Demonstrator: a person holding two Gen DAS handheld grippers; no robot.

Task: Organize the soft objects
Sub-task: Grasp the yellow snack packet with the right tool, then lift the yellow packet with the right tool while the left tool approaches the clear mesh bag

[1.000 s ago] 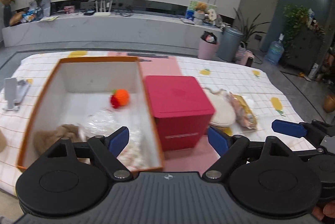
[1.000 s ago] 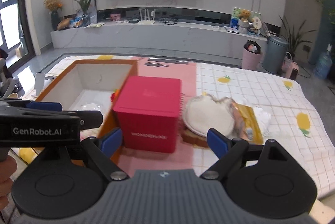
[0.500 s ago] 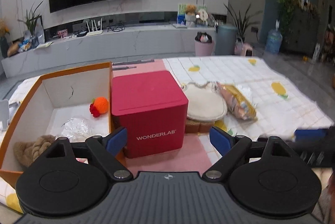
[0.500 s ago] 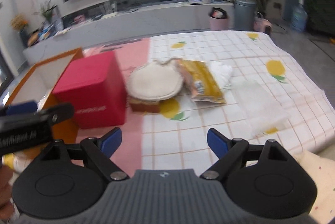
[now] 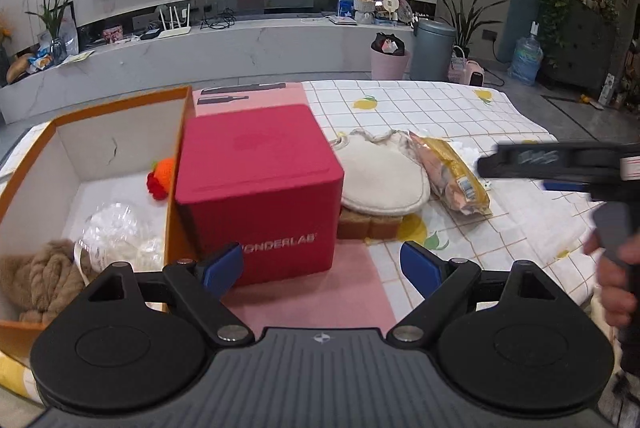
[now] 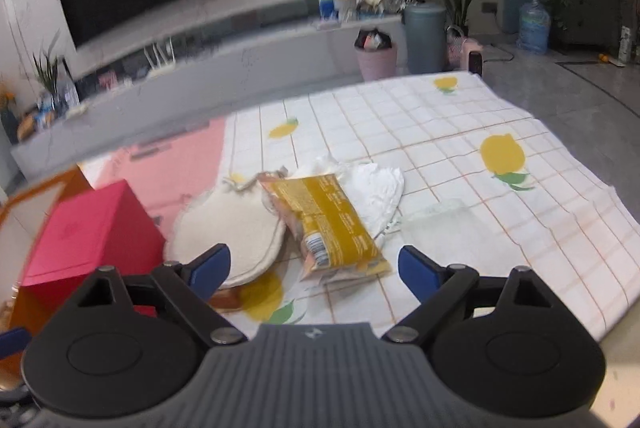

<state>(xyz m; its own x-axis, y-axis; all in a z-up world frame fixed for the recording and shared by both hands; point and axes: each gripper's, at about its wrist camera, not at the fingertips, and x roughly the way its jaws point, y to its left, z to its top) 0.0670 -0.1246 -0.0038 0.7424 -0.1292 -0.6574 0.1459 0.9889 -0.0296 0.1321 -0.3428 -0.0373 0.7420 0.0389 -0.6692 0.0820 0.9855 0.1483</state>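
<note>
An open orange box [image 5: 120, 107] holds a knitted orange-and-red toy [image 5: 162, 175], a clear plastic bag [image 5: 116, 232] and brown wool [image 5: 44, 276]. A red box [image 5: 256, 179] stands beside it. My left gripper [image 5: 322, 268] is open and empty, just in front of the red box. To the right lie a cream round pad [image 6: 228, 232], a yellow packet [image 6: 328, 224] and a white cloth [image 6: 376, 183]. My right gripper [image 6: 314, 268] hovers over the packet's near end. Its jaws are closing, still wide, with the packet showing between them and no pad touching it.
A brown sponge-like slab [image 5: 368, 224] lies under the cream pad. A flat clear bag [image 6: 444, 224] rests right of the white cloth on the checked tablecloth [image 6: 440, 131]. A hand [image 5: 616, 280] holds the right gripper [image 5: 560, 163], which crosses the right side of the left wrist view.
The right gripper has swung right and down, from facing the red box to hovering over the yellow packet. The left gripper shifted right, from over the orange box to the red box's front.
</note>
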